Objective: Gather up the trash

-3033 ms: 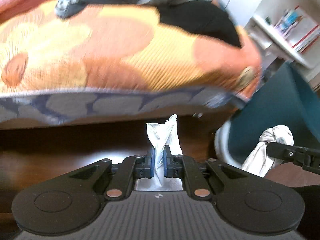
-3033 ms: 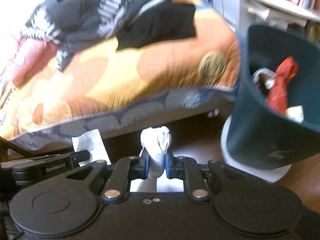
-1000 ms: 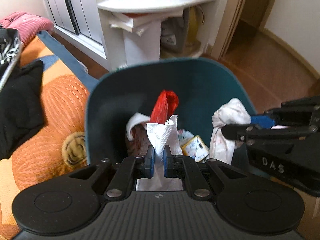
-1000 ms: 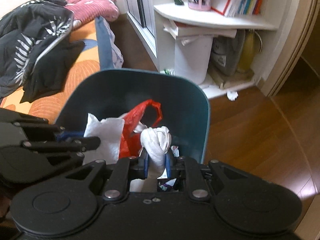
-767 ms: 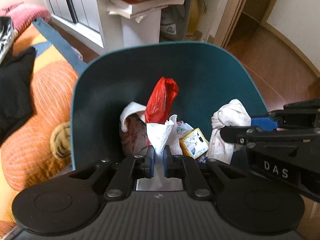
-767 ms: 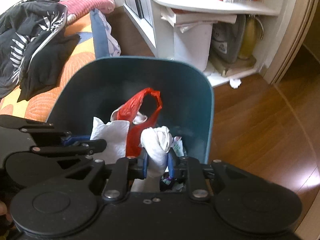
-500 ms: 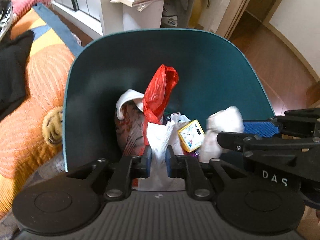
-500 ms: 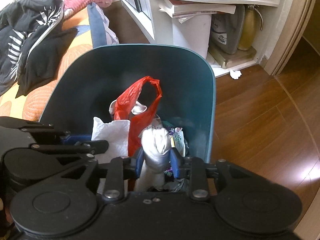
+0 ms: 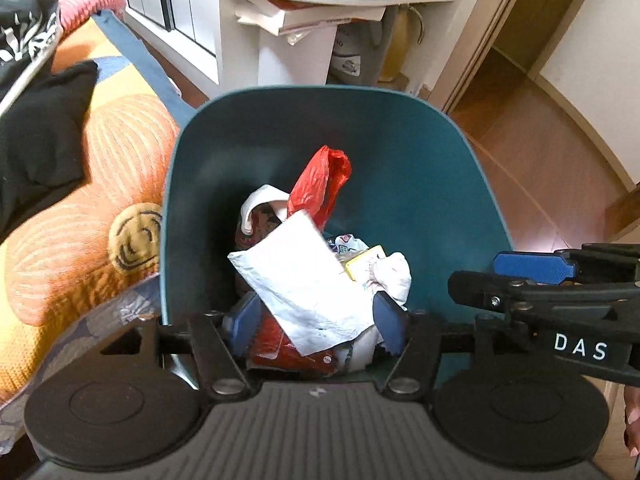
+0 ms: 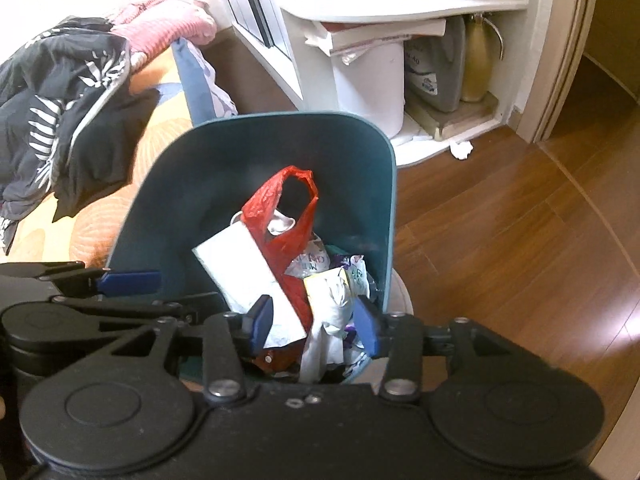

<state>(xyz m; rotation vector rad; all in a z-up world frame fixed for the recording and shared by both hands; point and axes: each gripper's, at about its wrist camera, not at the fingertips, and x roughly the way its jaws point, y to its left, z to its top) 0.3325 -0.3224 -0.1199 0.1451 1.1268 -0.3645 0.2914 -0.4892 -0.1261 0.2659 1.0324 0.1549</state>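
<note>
Both grippers hang over the teal bin (image 9: 460, 136), and their jaws are opening. My left gripper (image 9: 318, 320) has let go of a flat white tissue (image 9: 304, 284), which lies loose on the rubbish with neither pad touching it. In the right wrist view my right gripper (image 10: 313, 322) stands wide, and the knotted white wad (image 10: 332, 320) sits free in the bin (image 10: 392, 184) below its pads. A red plastic bag (image 9: 320, 188) sticks up behind them. The right gripper (image 9: 480, 276) shows at the right of the left wrist view.
A bed with an orange flower blanket (image 9: 80, 216) and dark clothes (image 10: 68, 120) lies left of the bin. A white shelf unit (image 10: 380, 12) with books stands behind it. Wooden floor (image 10: 520, 240) spreads to the right, with a crumpled white scrap (image 10: 460, 148) by the shelf.
Both grippers carried their white pieces from beside the bed to over the bin. Both then opened, and the tissue and the knotted wad dropped onto the rubbish.
</note>
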